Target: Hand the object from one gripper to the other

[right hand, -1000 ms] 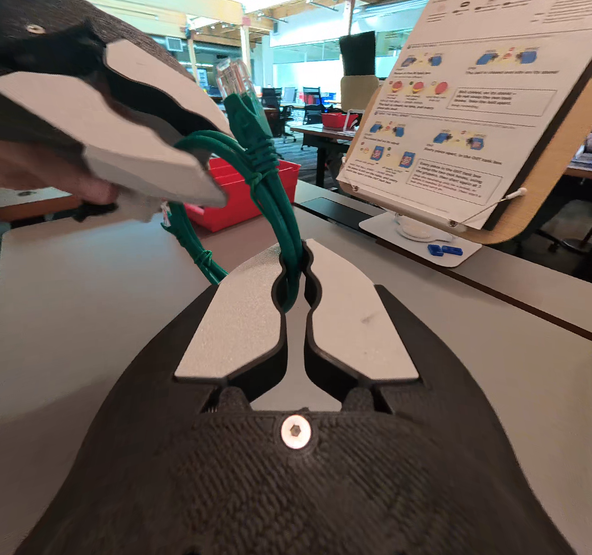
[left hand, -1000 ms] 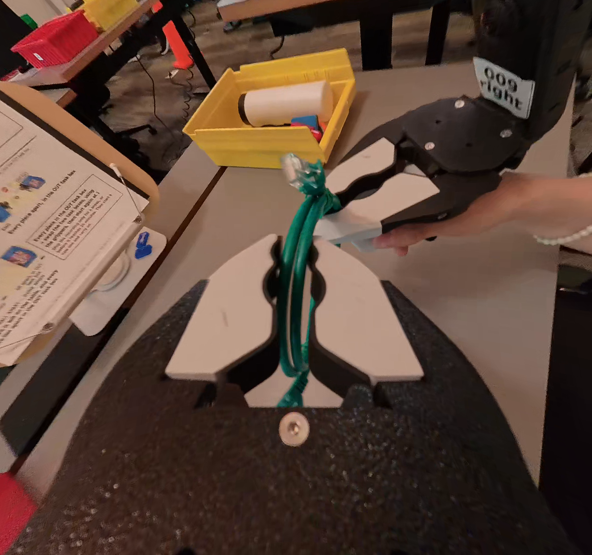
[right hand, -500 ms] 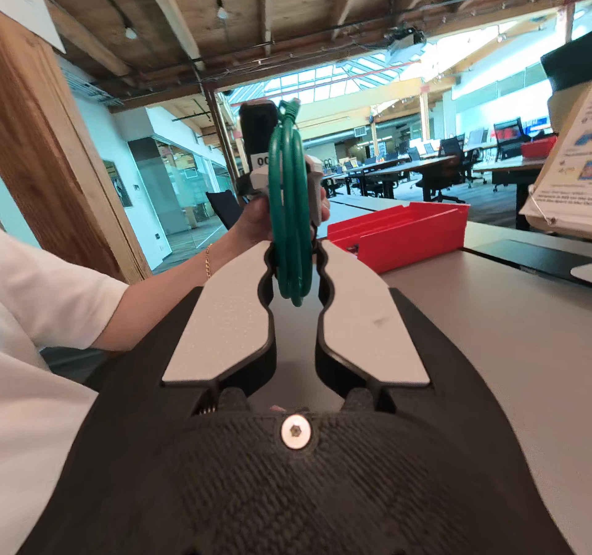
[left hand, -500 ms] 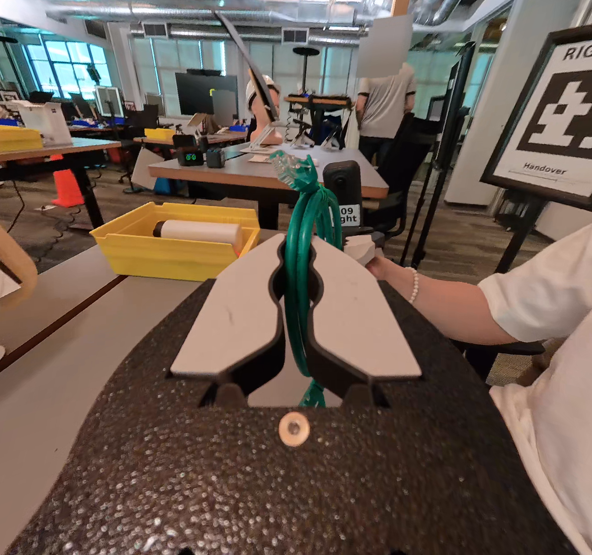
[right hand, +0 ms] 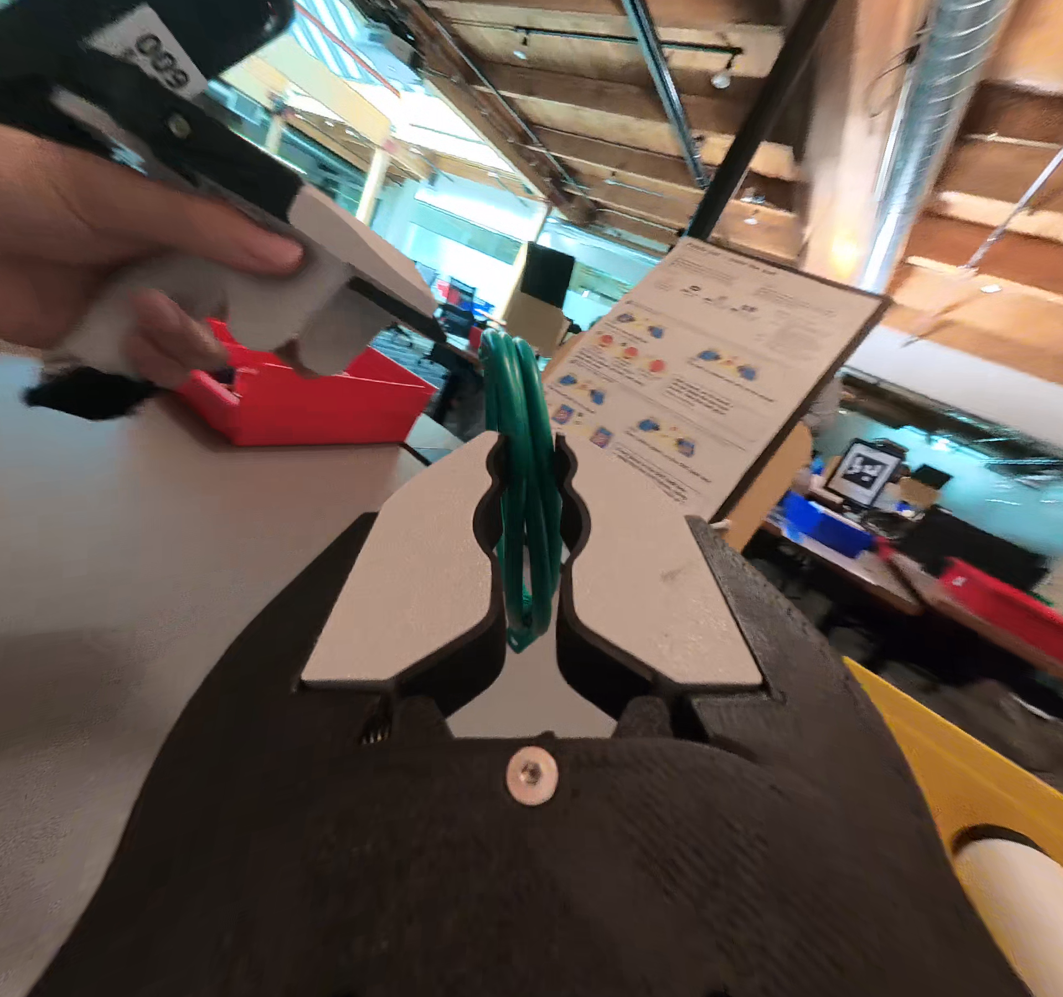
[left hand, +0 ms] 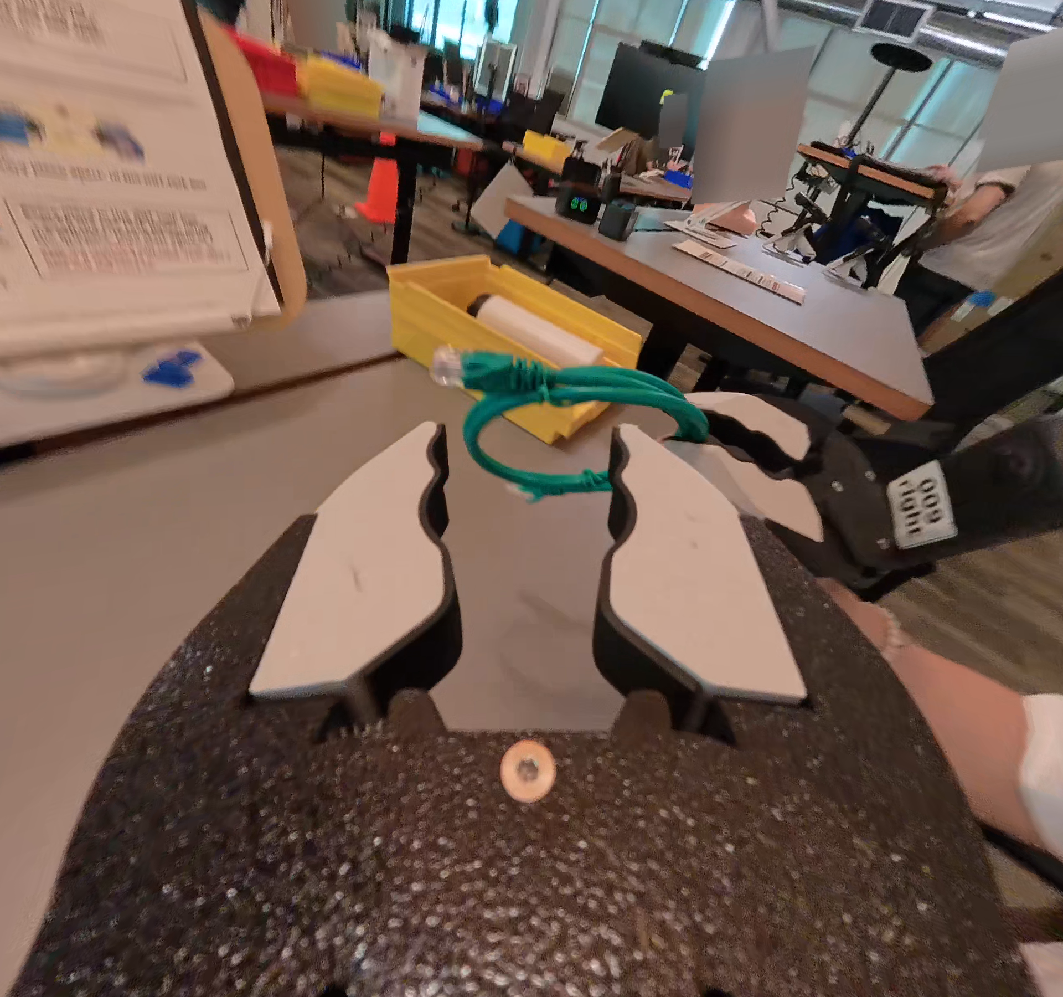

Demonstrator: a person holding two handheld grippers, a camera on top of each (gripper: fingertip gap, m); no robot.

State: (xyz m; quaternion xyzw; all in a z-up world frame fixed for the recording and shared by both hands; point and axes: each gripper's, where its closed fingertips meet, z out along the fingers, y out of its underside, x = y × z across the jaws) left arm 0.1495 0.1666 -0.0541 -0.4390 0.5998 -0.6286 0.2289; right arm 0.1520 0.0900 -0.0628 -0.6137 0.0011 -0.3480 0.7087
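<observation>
Left wrist view is filled largely by the grey worktop, on which a tilted instruction board with printed sheets is stood at the left and a yellow plastic bin holding a white cylinder is set farther back. The left gripper, black-bodied with pale grey fingers, is seen with its jaws spread wide and nothing between them. Just beyond its fingertips the coiled green network cable is held out level above the worktop, its clear plug pointed left, one end of the coil pinched by the right gripper entering from the right. A white label is carried on that gripper's black body; its writing is not reproduced. Other tables, monitors and an orange cone are seen behind, partly blurred.

Right wrist view shows what the other cannot: the cable is seen edge-on, clamped between the right gripper's narrowly closed jaws, the loops standing above the fingertips. The left gripper is held in a hand at upper left, apart from the cable, with a white label on its body. A red plastic bin on the worktop, the board's printed face and a timber ceiling appear only here. A corner of the yellow bin is caught at lower right.
</observation>
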